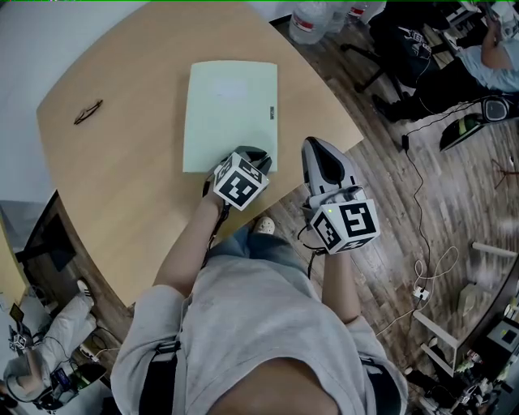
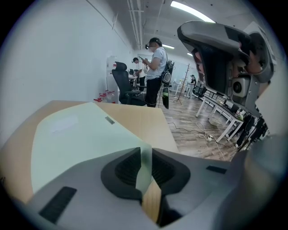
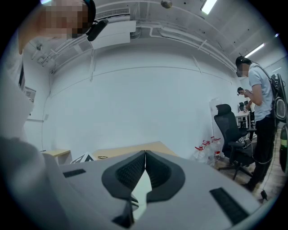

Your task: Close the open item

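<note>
A pale green folder [image 1: 229, 113] lies flat and closed on the wooden table [image 1: 122, 162]. My left gripper [image 1: 258, 159] is at the folder's near right corner. In the left gripper view the folder [image 2: 81, 139] stretches ahead, and its corner stands in the narrow gap between the left gripper's [image 2: 144, 157] dark pads. The pads do not look pressed on it. My right gripper [image 1: 318, 146] hangs past the table's right edge, over the floor. In the right gripper view the right gripper [image 3: 145, 155] is shut with its pads meeting and nothing between them.
A small dark object [image 1: 87, 112] lies near the table's far left edge. Water bottles [image 1: 312, 20] stand on the floor beyond the table. An office chair [image 1: 405, 49] and a cable [image 1: 422, 243] are on the wooden floor at the right. People stand farther back [image 2: 155, 72].
</note>
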